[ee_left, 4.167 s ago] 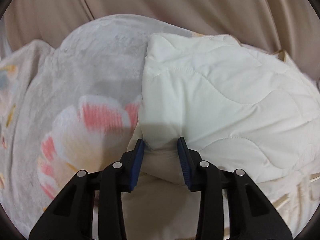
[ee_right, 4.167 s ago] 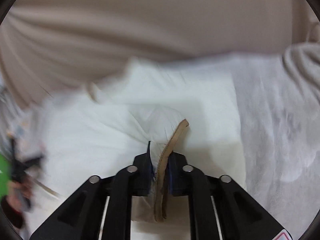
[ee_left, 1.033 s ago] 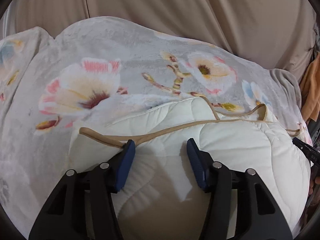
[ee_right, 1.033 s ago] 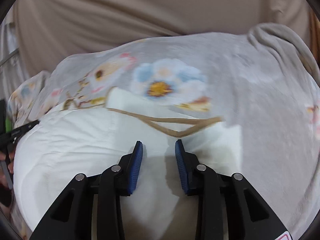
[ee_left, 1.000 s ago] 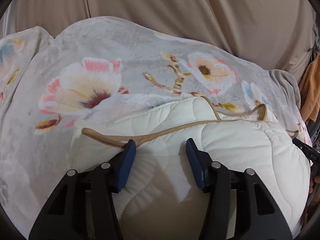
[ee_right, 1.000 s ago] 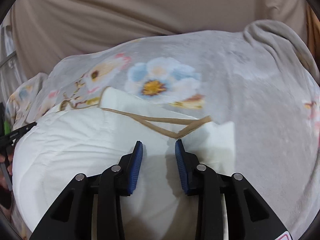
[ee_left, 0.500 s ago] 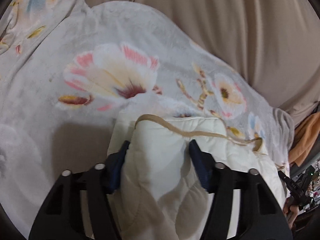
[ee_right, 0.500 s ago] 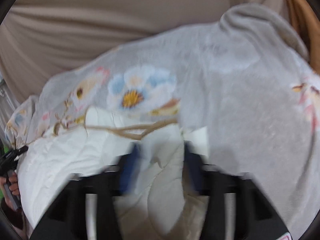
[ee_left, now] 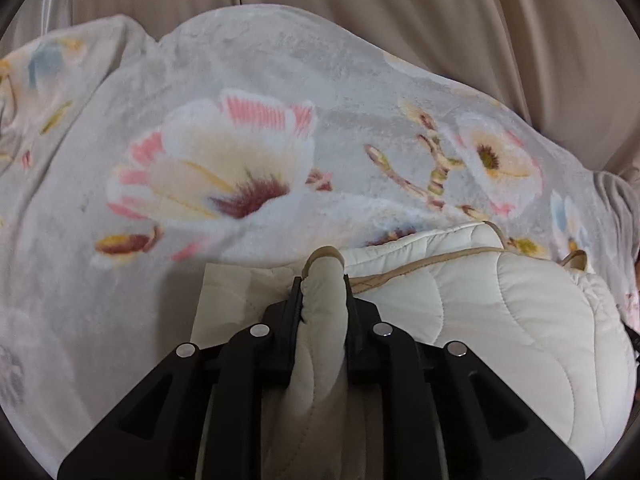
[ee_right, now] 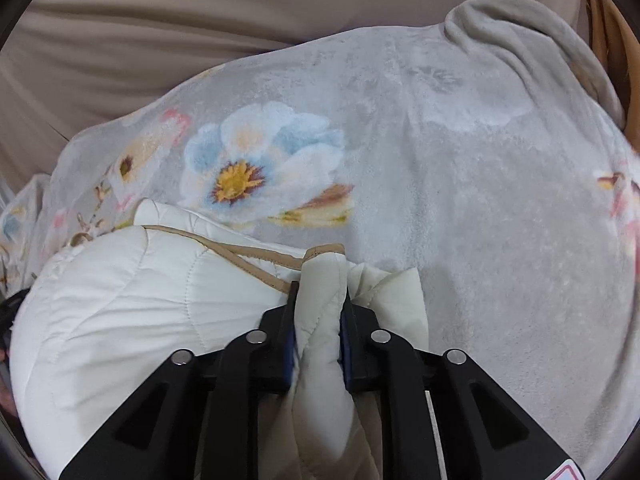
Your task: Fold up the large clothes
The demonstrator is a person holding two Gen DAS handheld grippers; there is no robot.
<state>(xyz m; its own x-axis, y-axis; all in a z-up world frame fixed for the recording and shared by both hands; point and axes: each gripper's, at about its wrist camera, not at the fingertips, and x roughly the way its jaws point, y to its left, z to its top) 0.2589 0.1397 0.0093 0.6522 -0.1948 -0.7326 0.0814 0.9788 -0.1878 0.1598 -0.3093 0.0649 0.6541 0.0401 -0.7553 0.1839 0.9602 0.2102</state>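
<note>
Cream quilted fabric is bunched up in both pinches: the left hand-held gripper (ee_left: 323, 294) is closing its jaws on a fold of the quilted garment (ee_left: 500, 312) at its tan-trimmed corner, and the right hand-held gripper (ee_right: 319, 300) is closing on the opposite corner too. The garment's lying on a grey floral blanket (ee_right: 460, 168), with beige curtains (ee_left: 400, 12) right behind.

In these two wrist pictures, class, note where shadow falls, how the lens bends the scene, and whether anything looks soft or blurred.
Left wrist view: shadow darkens the floral blanket left of the left gripper; its flowers look slightly soft. Right wrist view: the quilt reads bright white and sharp. Both views: dark round corners, the scene bulging outward.
</note>
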